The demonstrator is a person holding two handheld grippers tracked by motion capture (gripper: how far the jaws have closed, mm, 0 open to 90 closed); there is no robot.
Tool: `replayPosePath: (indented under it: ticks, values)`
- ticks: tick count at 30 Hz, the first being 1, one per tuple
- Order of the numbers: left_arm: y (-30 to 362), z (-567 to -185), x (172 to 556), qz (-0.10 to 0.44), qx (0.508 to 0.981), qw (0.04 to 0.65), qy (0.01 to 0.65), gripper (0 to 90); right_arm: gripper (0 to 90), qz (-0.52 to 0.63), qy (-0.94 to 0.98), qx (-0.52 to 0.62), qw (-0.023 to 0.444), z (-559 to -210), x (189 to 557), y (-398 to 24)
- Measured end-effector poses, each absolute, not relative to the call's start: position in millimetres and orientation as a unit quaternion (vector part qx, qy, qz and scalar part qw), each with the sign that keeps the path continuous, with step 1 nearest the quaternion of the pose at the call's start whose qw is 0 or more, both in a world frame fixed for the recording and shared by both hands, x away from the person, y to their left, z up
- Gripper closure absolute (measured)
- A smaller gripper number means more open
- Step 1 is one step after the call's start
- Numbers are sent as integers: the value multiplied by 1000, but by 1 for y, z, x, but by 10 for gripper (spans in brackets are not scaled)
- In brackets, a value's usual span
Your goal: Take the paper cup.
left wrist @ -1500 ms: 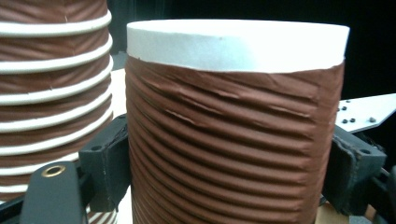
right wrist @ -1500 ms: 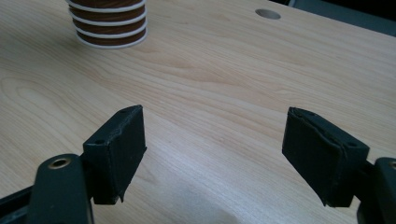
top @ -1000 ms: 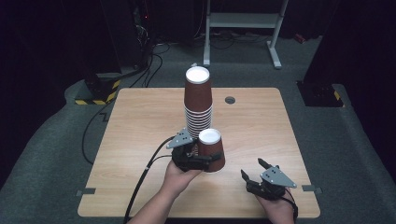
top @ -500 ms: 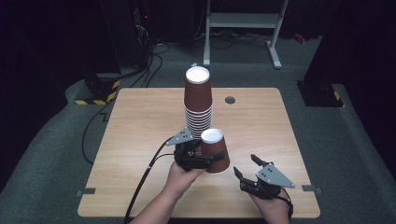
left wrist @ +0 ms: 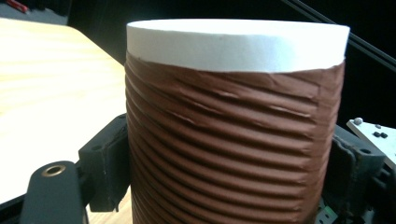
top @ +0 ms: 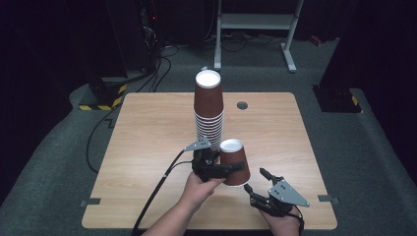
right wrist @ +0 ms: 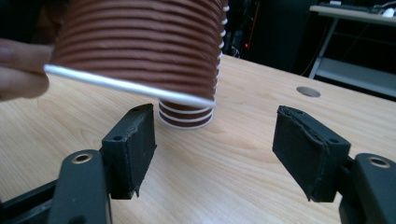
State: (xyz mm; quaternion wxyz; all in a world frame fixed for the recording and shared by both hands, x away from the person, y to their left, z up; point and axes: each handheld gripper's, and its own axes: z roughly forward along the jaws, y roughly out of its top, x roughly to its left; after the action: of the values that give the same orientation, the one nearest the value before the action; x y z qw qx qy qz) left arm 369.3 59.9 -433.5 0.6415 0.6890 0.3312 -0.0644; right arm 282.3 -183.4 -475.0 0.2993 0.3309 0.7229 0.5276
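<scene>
A tall stack of upturned brown ribbed paper cups point(top: 209, 110) stands mid-table. Just to its right, my left gripper point(top: 216, 169) is shut on one more upturned brown cup point(top: 235, 162). The left gripper view has that cup point(left wrist: 233, 130) pressed between the black pads point(left wrist: 109, 163). It hangs tilted, rim off the wood, in the right gripper view point(right wrist: 140, 46), with the stack's base point(right wrist: 187, 116) behind it. My right gripper point(top: 255, 180) is open near the front right, its jaws having just been closing a little, with nothing between them point(right wrist: 219, 149).
The wooden table point(top: 147, 128) has a round grommet hole point(top: 242, 105) behind the stack. A black cable point(top: 157, 189) trails from the left gripper over the front edge. A metal stand point(top: 255, 22) and dark equipment stand on the floor beyond.
My right gripper has shifted a little left toward the held cup, and its jaws stand slightly narrower. The left gripper and its cup have barely moved.
</scene>
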Motion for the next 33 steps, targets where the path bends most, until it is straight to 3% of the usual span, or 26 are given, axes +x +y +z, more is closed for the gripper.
replayPosePath:
  ticks: [21, 33]
  values:
    - [62, -425, 370, -84, 674, 655, 331, 179, 526, 554, 699, 310, 330, -475, 278, -179]
    - [64, -420, 369, -94, 668, 663, 325, 179, 600, 565, 686, 308, 340, -474, 275, -179]
